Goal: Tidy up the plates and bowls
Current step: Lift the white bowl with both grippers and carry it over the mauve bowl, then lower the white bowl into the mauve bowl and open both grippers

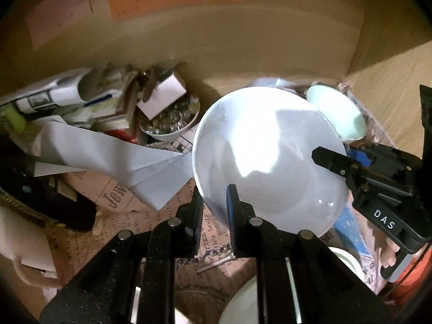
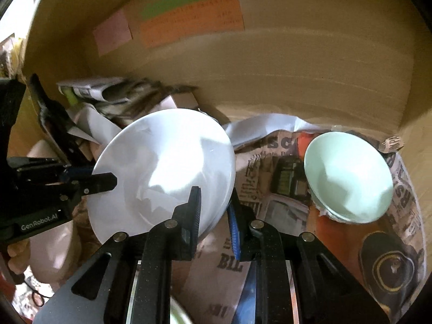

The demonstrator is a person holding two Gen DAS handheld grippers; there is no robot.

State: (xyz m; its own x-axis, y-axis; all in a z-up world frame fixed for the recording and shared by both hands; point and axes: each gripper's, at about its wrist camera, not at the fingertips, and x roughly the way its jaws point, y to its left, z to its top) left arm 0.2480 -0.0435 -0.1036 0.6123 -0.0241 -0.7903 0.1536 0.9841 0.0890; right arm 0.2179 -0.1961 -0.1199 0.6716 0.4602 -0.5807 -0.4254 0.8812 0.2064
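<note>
A large white plate point(image 1: 270, 162) is held tilted above the cluttered shelf floor by both grippers. My left gripper point(image 1: 216, 205) is shut on its near-left rim. My right gripper point(image 2: 214, 205) is shut on its right rim and shows in the left wrist view point(image 1: 332, 159) at the plate's right edge. The plate also shows in the right wrist view point(image 2: 164, 172), with the left gripper point(image 2: 100, 181) on its left edge. A pale green bowl point(image 2: 348, 175) sits tilted on newspaper to the right, also behind the plate in the left wrist view point(image 1: 337, 113).
A wooden back wall point(image 2: 297, 67) carries coloured paper notes point(image 2: 189, 19). A small bowl of trinkets point(image 1: 172, 121), papers and a white sheet point(image 1: 113, 156) crowd the left. Newspaper point(image 2: 270, 167) lines the floor. Another white dish rim point(image 1: 237, 305) lies below my left gripper.
</note>
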